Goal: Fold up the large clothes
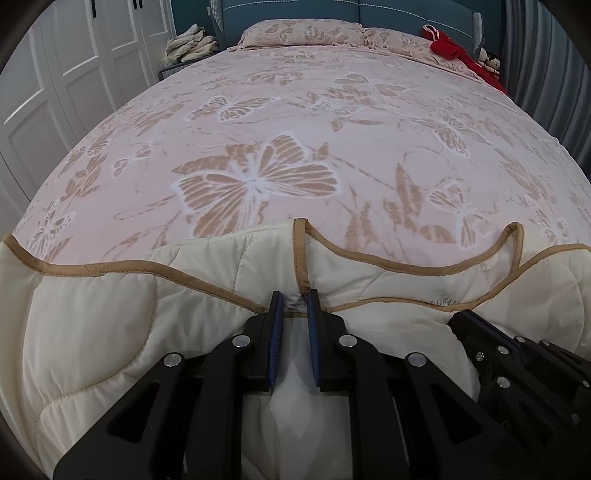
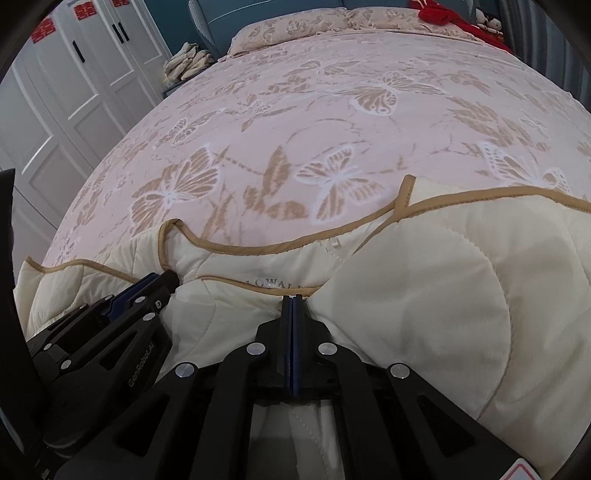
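A cream quilted piece with tan binding lies bunched at the near end of the bed. My left gripper is shut on a gathered fold of it, with fabric pinched between the blue pads just under a loop of binding. To the right my right gripper shows as a black body lying on the same cloth. In the right wrist view the right gripper has its pads pressed together on the quilt's bound edge, which puckers towards the tips. The left gripper sits close by at its left.
A pink bedspread with butterfly print covers the bed beyond the quilt. Matching pillows lie at the headboard, with a red cloth at the far right. Folded pale clothes sit on a stand beside white wardrobe doors.
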`<control>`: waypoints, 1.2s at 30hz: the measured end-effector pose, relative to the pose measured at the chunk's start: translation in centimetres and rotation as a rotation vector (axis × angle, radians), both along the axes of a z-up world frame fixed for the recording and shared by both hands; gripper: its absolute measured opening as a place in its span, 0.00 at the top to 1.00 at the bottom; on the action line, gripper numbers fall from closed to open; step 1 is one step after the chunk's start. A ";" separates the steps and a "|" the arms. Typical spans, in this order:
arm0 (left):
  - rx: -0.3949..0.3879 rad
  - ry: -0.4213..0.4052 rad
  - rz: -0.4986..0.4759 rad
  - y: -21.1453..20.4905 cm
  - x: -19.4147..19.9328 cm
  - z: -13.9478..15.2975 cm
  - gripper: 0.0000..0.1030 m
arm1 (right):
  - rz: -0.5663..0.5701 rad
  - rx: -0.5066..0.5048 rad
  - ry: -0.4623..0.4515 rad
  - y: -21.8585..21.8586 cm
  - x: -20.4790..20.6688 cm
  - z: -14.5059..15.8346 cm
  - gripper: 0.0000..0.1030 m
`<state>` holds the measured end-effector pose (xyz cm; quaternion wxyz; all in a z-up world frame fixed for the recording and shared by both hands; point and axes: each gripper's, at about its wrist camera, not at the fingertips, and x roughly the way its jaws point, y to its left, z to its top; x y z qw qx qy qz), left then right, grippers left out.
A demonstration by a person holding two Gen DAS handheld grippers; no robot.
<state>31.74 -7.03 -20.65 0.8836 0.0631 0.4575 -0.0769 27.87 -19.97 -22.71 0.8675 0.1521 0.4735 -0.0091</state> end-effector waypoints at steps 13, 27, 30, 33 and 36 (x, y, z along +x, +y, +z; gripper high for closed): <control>-0.335 0.016 0.190 20.3 -8.1 11.4 0.19 | 0.006 0.052 -0.083 0.6 -9.1 11.4 0.86; -0.575 0.204 0.302 25.5 -15.1 3.4 0.18 | 0.074 0.070 0.102 6.1 -15.0 5.1 0.91; -0.537 0.189 0.294 24.4 -14.9 3.5 0.16 | 0.076 0.070 0.111 6.1 -15.0 4.5 0.91; -0.544 0.188 0.299 24.3 -15.1 3.5 0.18 | 0.076 0.071 0.112 6.2 -15.0 4.0 0.91; -0.555 0.192 0.285 23.8 -15.3 4.0 0.32 | 0.081 0.057 0.107 6.4 -15.1 3.6 0.91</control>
